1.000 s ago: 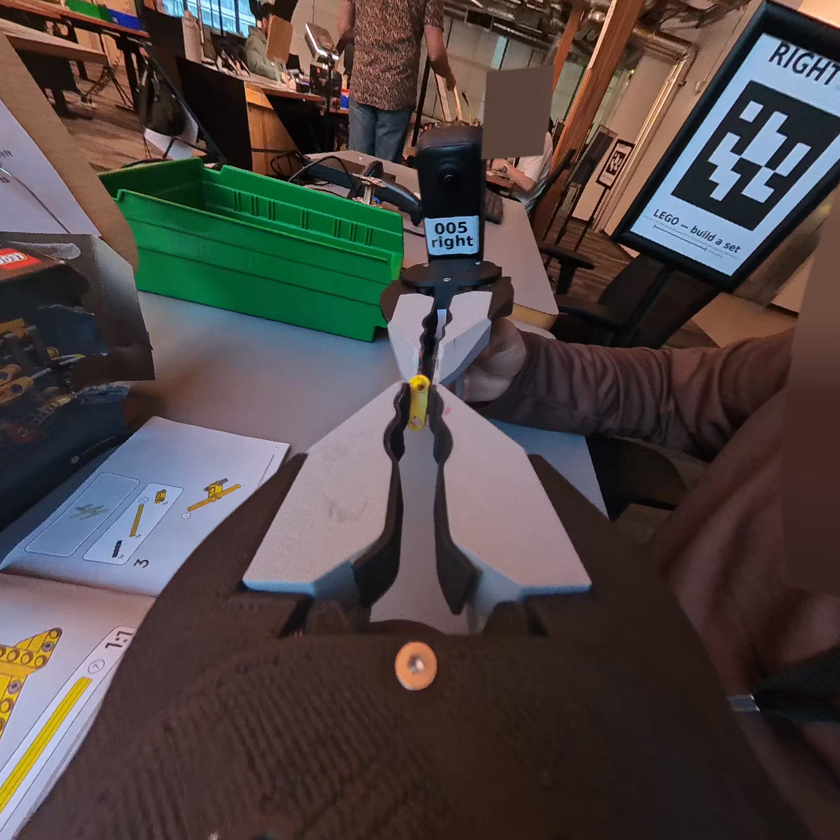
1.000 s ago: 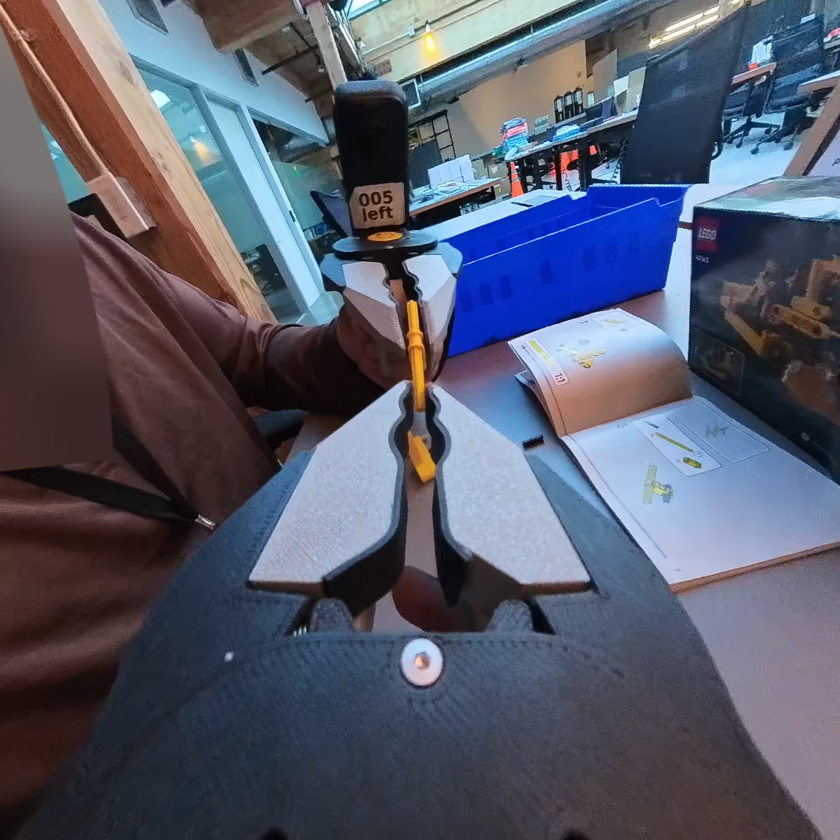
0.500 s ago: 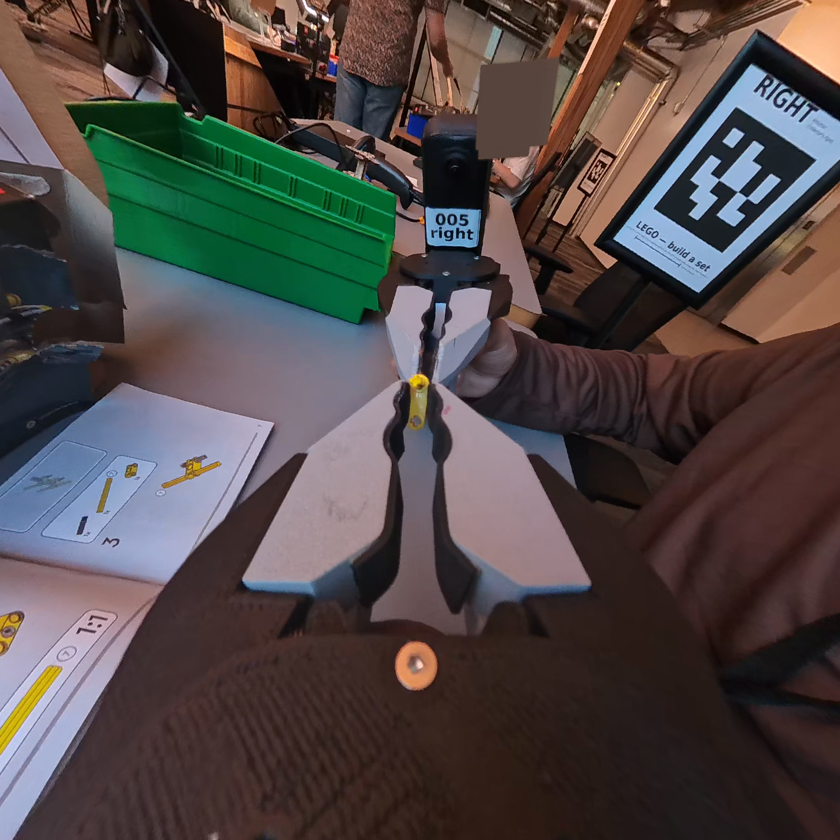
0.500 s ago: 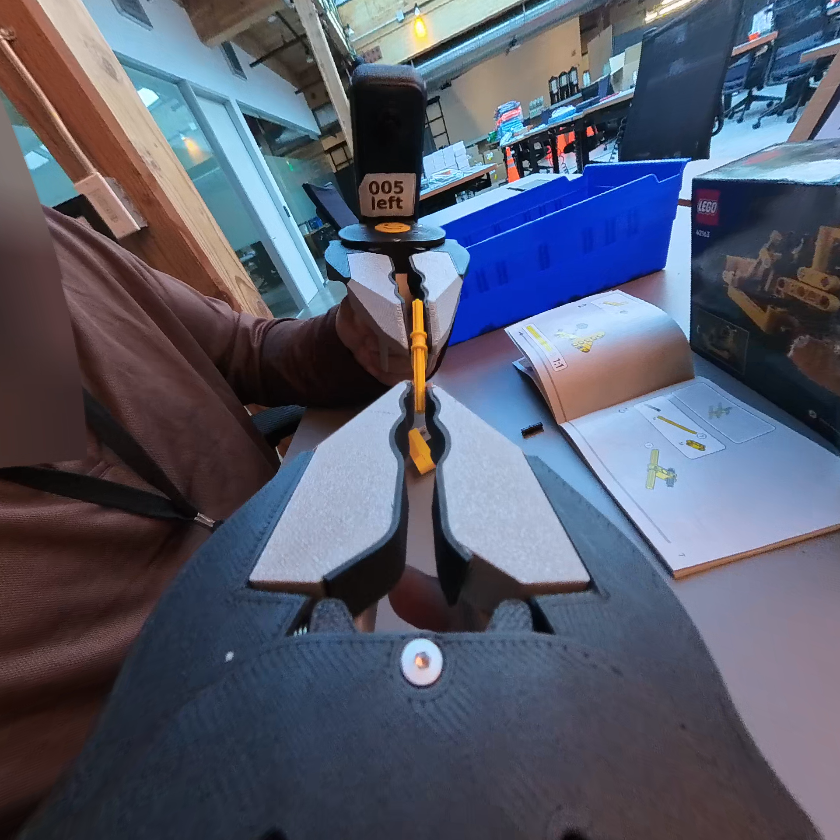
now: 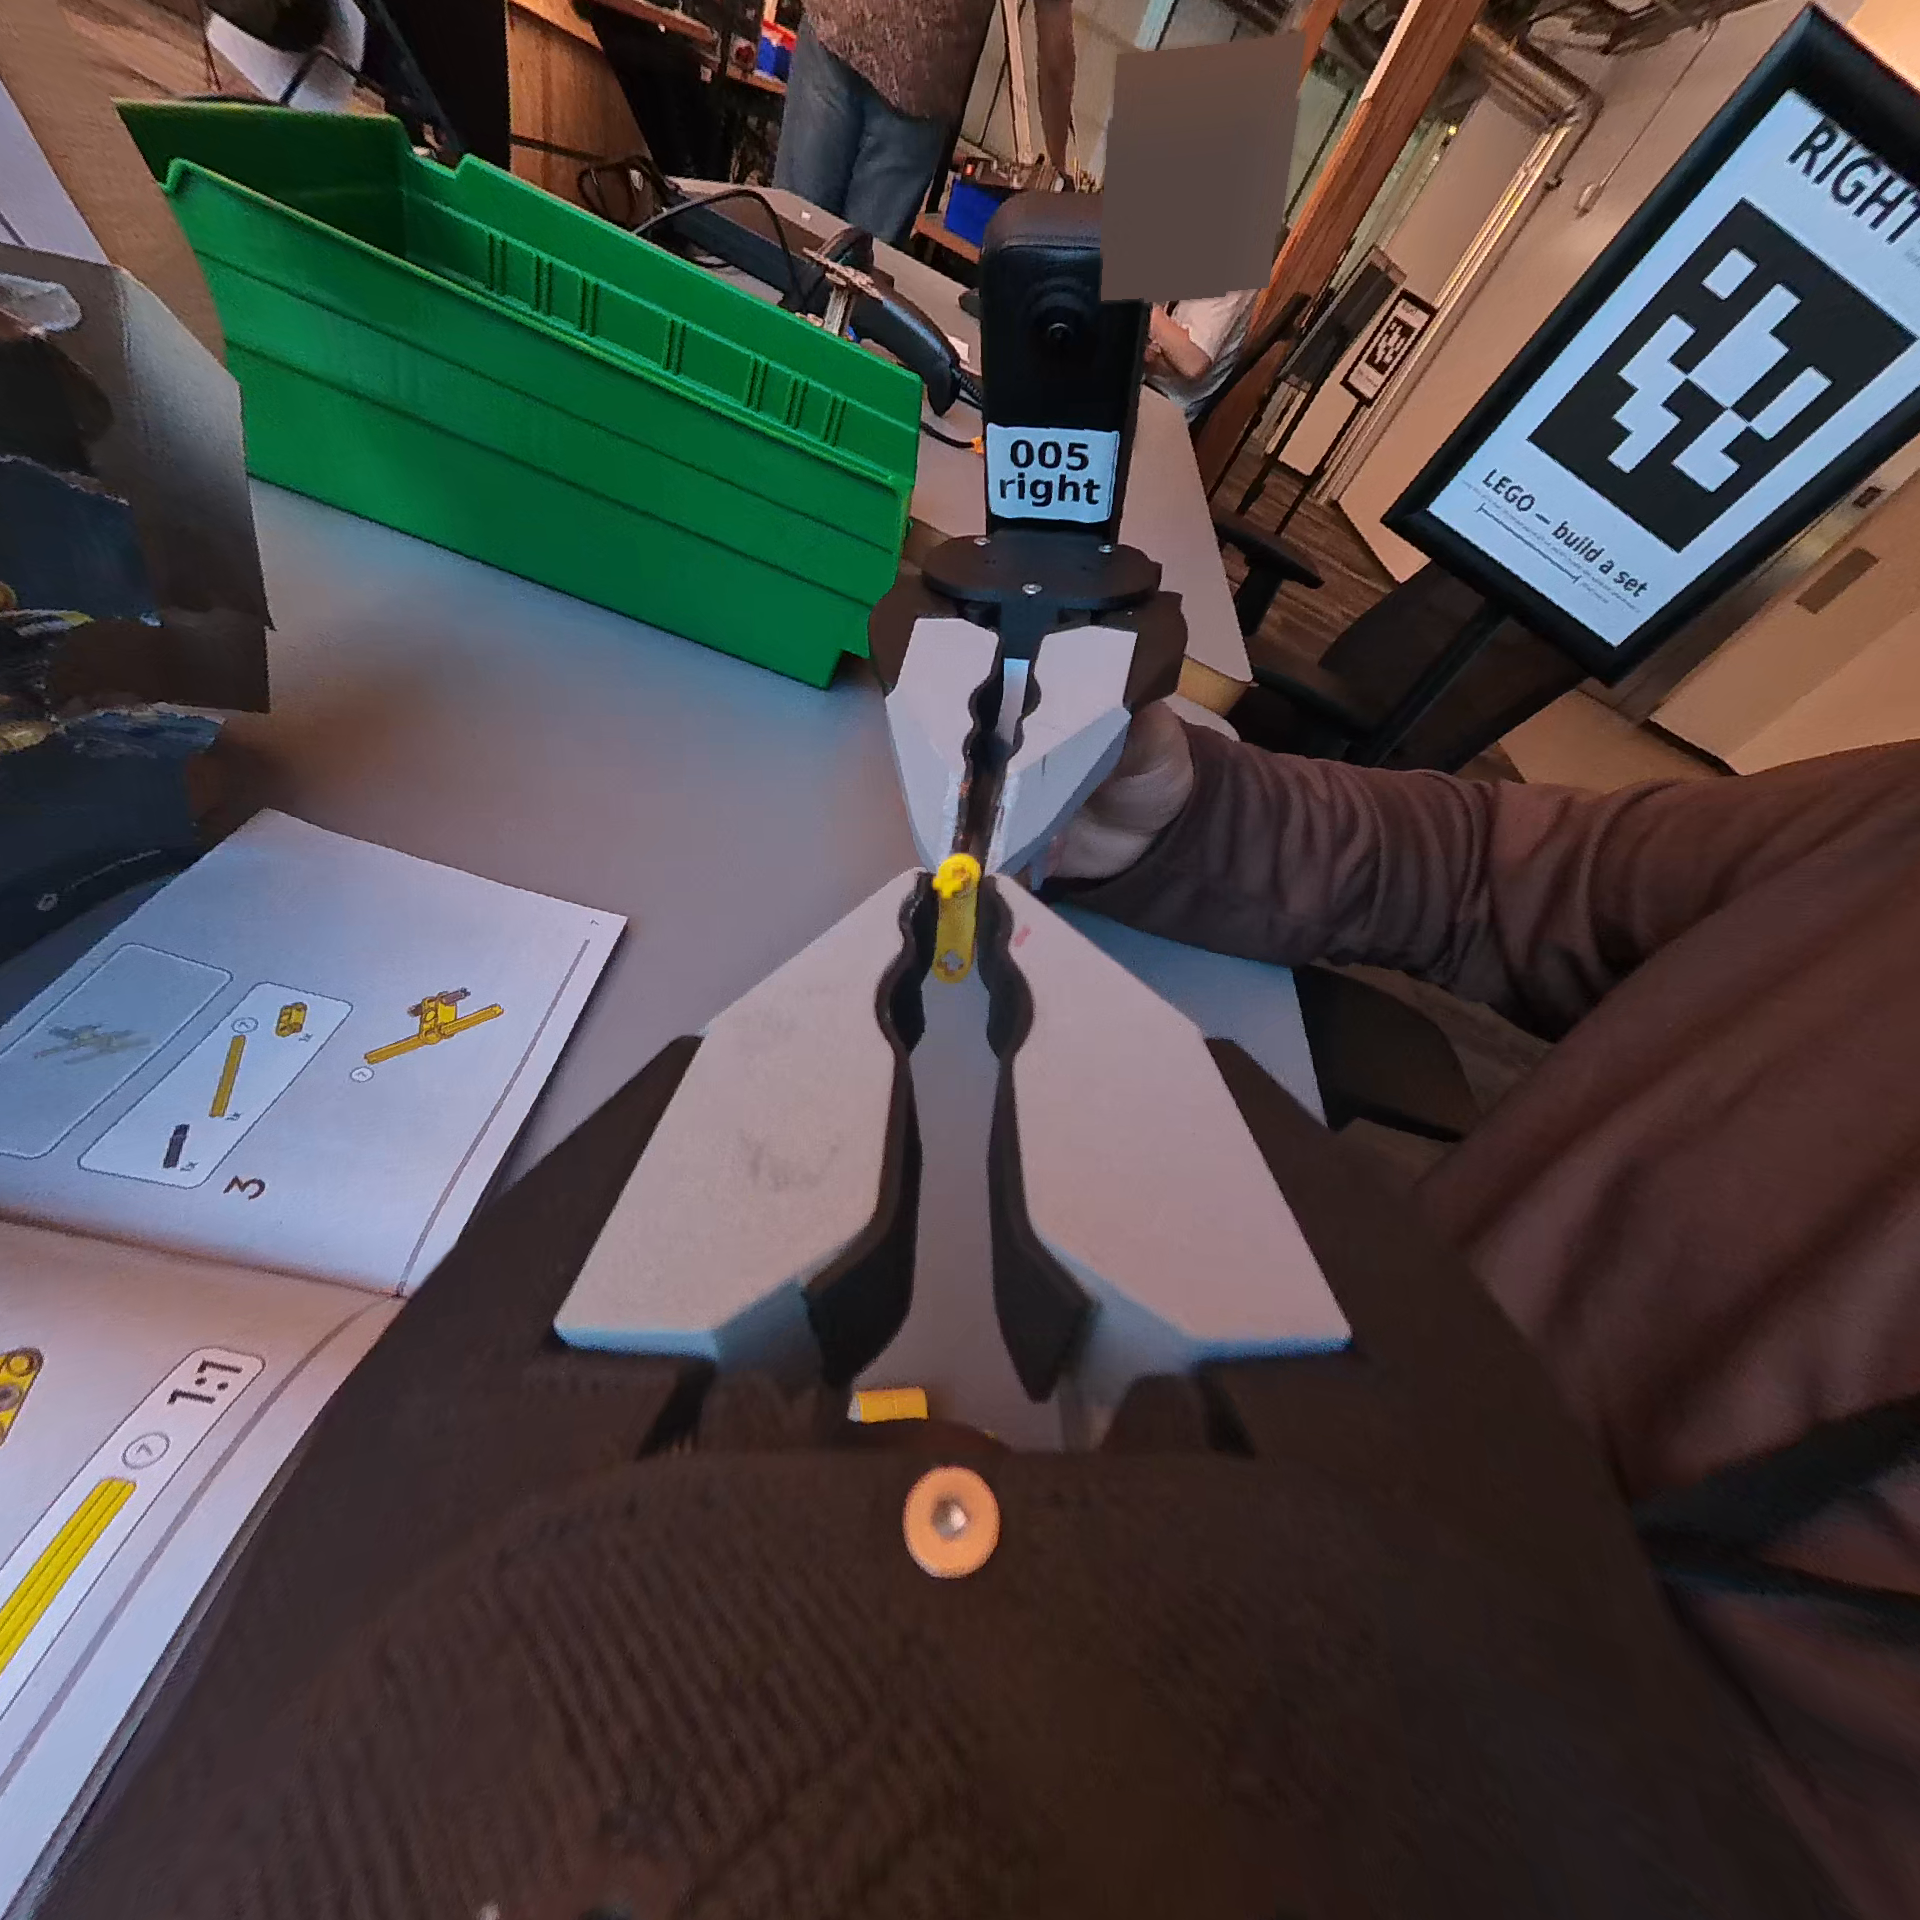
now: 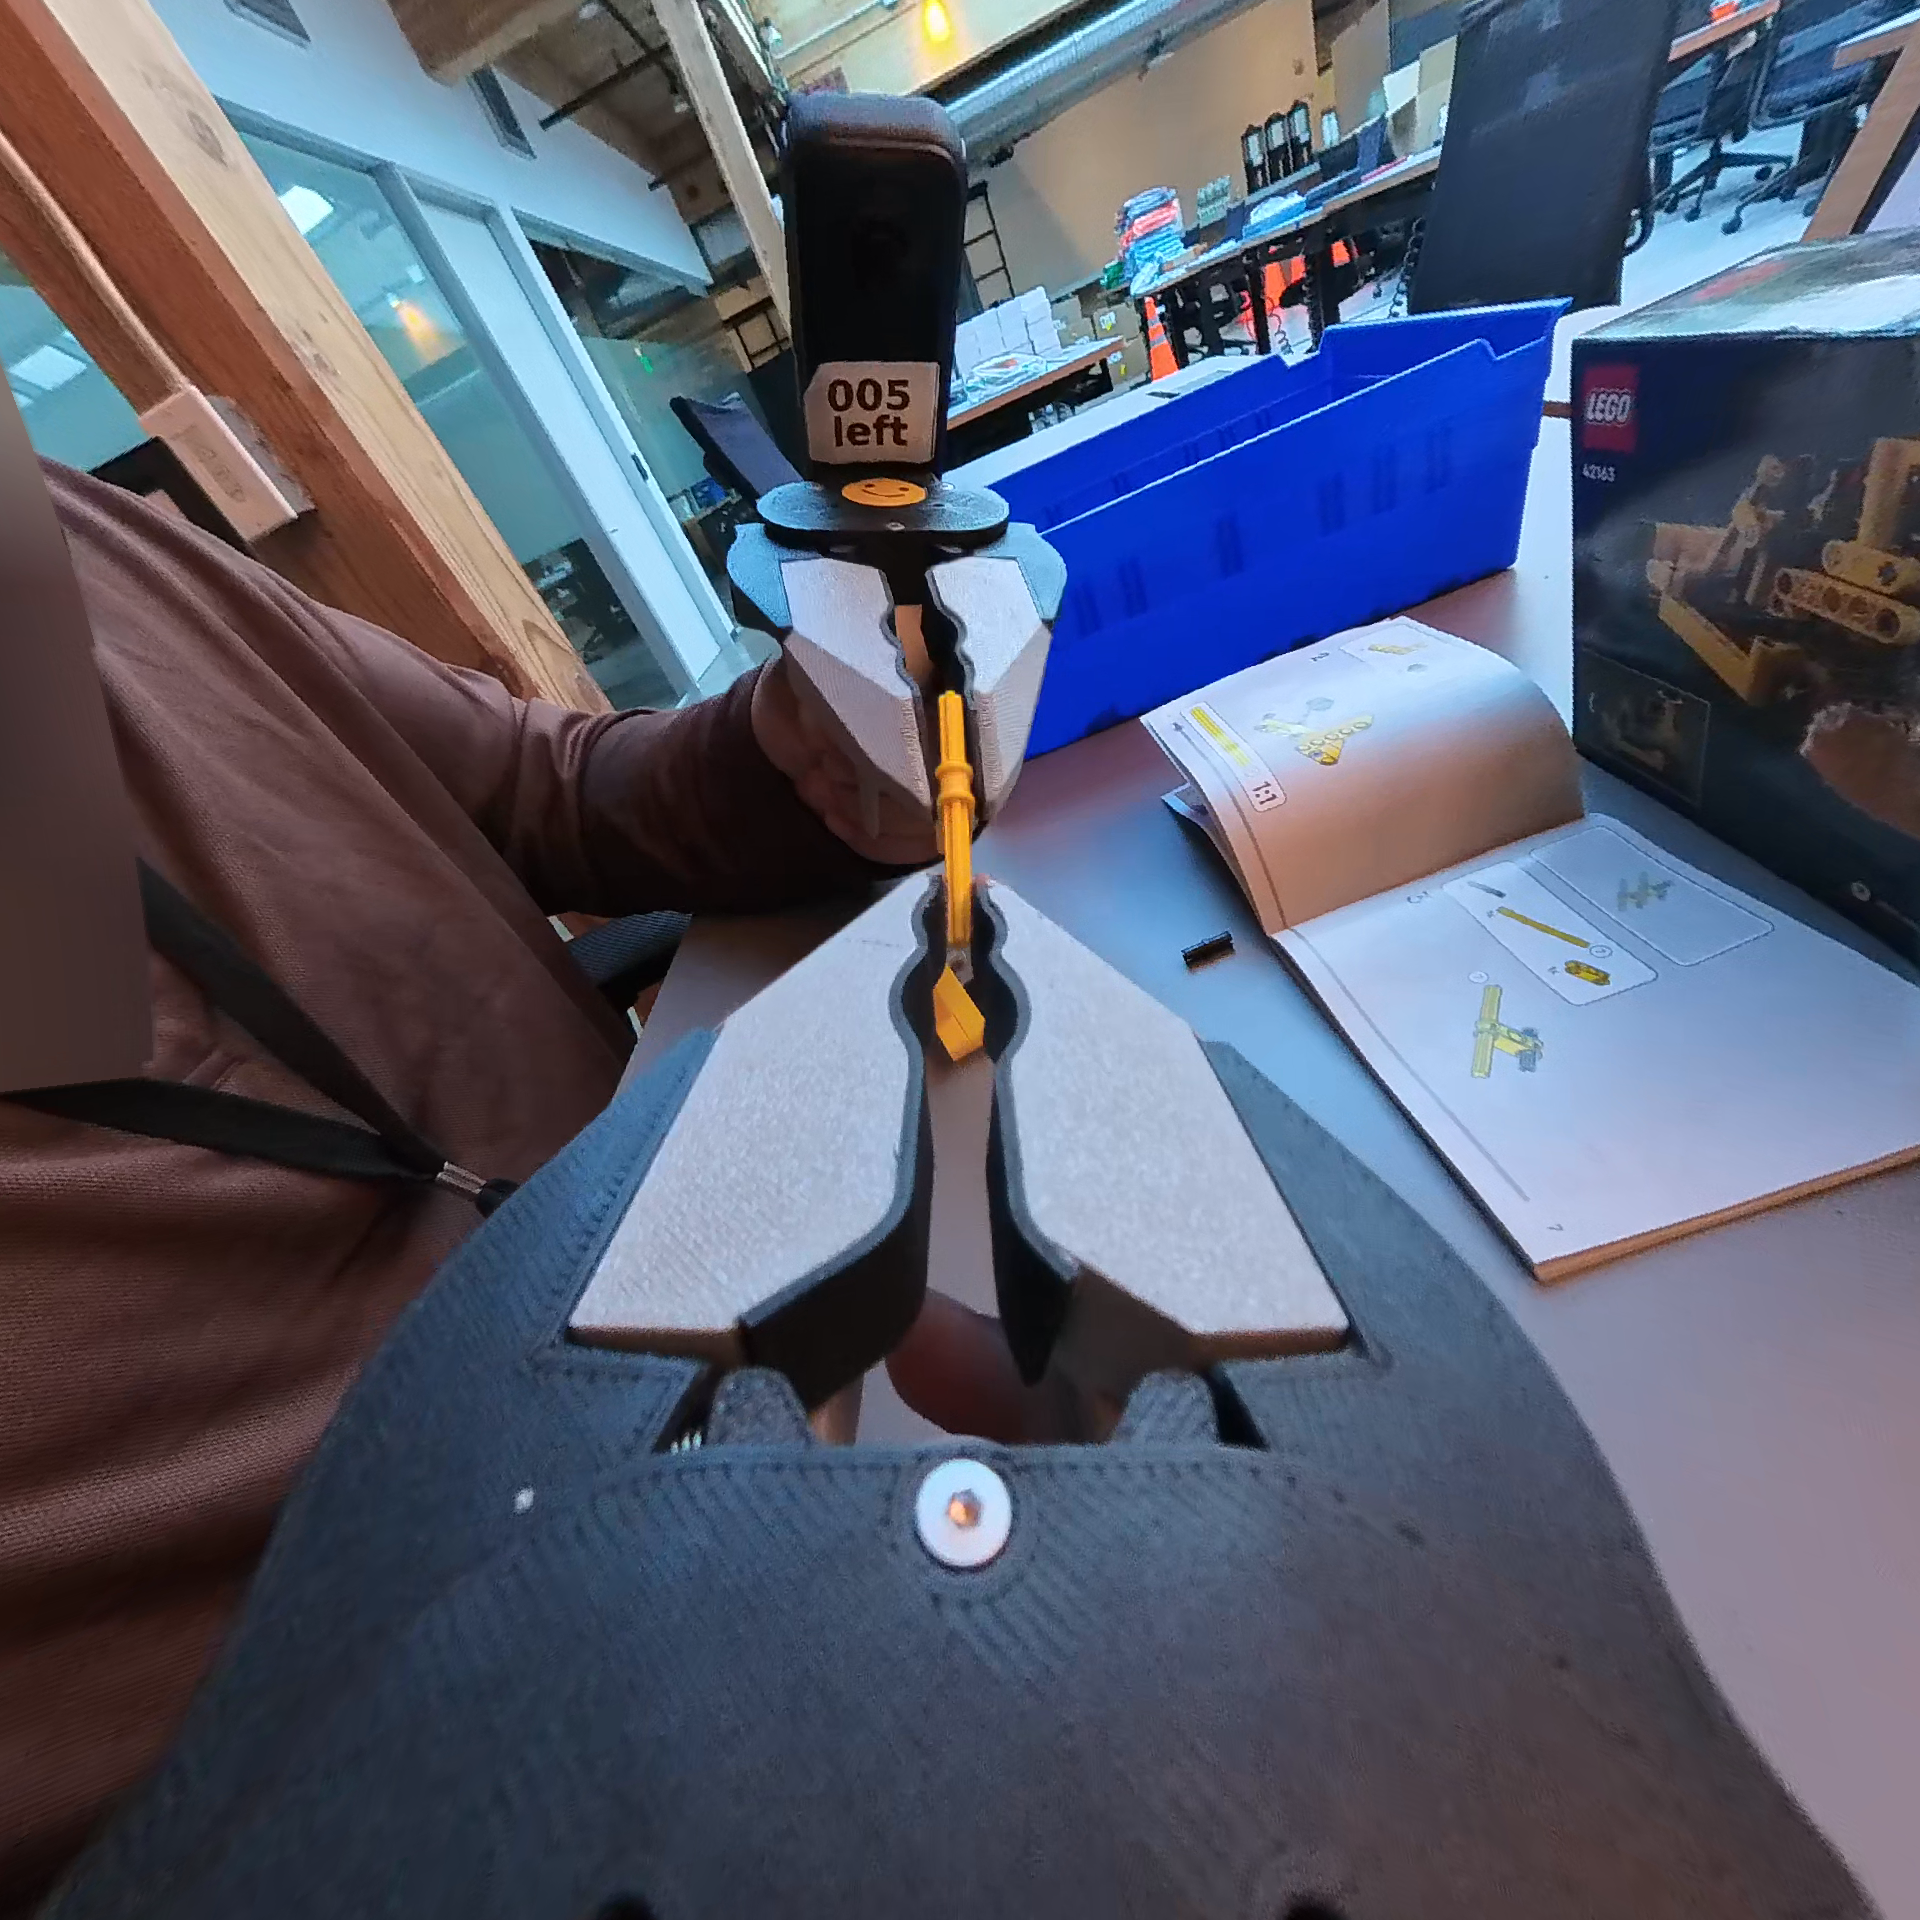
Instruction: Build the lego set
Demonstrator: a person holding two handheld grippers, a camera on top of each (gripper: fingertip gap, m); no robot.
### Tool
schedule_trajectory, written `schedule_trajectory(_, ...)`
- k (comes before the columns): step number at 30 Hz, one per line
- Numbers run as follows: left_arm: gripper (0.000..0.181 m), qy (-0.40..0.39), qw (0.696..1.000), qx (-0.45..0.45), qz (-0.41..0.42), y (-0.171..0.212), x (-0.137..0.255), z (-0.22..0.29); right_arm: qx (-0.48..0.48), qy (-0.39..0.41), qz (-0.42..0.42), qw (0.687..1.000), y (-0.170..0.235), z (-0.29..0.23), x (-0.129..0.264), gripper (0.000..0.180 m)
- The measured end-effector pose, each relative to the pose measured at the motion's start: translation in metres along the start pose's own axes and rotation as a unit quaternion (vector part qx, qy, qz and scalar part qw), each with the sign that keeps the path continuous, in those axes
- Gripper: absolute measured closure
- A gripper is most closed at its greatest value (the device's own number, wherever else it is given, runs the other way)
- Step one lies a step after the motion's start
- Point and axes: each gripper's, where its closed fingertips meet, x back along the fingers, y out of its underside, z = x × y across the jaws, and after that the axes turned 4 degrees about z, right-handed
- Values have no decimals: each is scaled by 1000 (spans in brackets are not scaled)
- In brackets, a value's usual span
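Left claw [image 5: 954, 914] pinching yellow axle [image 6: 954, 790] tip-to-tip with right claw [image 6: 956, 935], right claw pinching yellow connector [image 6: 958, 1013] on axle end, both raised above desk [image 6: 1714, 1403], beside open instruction booklet [image 6: 1538, 1049].

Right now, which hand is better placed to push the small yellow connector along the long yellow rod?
Probably right: the right gripper pinches the small yellow connector at its tips, while the left gripper grips the long yellow rod.

lego box [image 6: 1756, 540] cropped, green bin [image 5: 540, 436] cropped
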Motion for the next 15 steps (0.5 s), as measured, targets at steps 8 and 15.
schedule_trajectory(8, 175, -3, 1000, 1, -9, 4, -2, -2, -5, 0, -9, 1000, 4, 1, 0, 179)
schedule_trajectory(15, 175, -6, 1000, 7, -13, 6, -2, -4, -4, 5, -16, 1000, 6, 3, 0, 179)
